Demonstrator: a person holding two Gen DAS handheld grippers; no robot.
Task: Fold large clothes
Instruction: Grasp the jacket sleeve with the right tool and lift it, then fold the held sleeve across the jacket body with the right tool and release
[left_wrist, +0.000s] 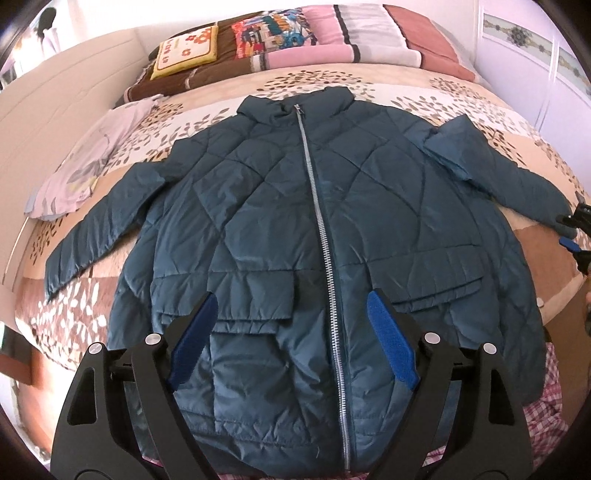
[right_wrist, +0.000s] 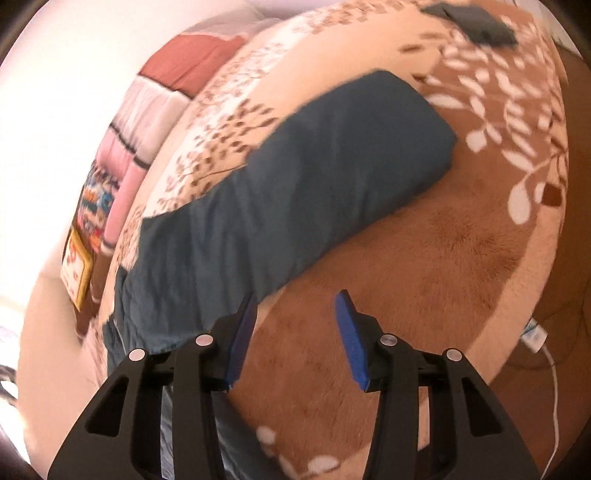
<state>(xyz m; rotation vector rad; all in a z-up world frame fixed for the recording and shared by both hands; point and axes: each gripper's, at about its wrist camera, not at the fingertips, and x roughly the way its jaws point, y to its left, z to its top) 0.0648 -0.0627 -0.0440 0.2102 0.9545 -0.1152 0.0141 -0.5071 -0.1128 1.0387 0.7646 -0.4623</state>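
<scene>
A dark teal quilted jacket (left_wrist: 280, 229) lies flat on the bed, zipped, collar far, both sleeves spread out. My left gripper (left_wrist: 291, 310) is open and empty, above the jacket's lower front beside the zipper (left_wrist: 325, 258). My right gripper (right_wrist: 295, 306) is open and empty, just over the blanket beside the jacket's right sleeve (right_wrist: 295, 177). The right gripper also shows in the left wrist view (left_wrist: 576, 236) at the sleeve's cuff end.
The bed has a brown and cream leaf-print blanket (left_wrist: 461, 96). Pillows and folded quilts (left_wrist: 295, 33) lie at the head. A pale garment (left_wrist: 81, 166) lies left of the jacket. A dark folded item (right_wrist: 476, 22) lies far on the blanket. A white cable (right_wrist: 546, 354) hangs at the bed's edge.
</scene>
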